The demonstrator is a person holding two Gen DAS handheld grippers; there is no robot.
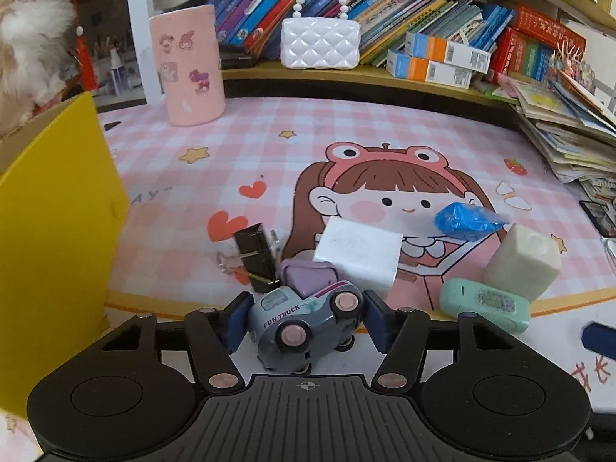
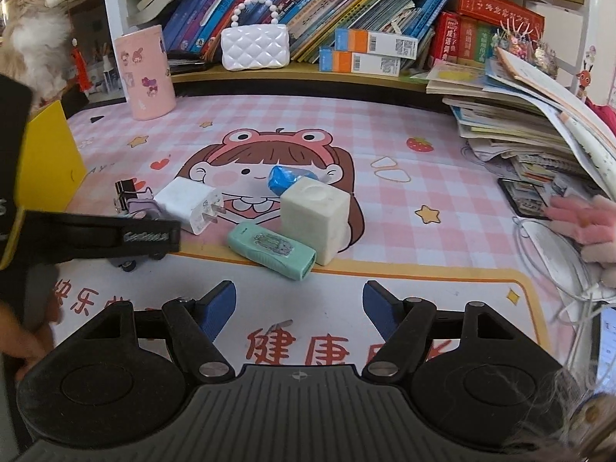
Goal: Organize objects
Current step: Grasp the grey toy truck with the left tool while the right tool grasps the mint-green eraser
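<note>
The left gripper (image 1: 304, 317) has its jaws spread around the grey toy truck (image 1: 304, 323), which lies tipped on the desk (image 1: 269, 154), pads just beside it but not clamped, seemingly lined up to grip. The right gripper (image 2: 299, 308) waits with jaws apart and empty. The yellow box (image 1: 50, 231) at left likely receives the clutter
</note>
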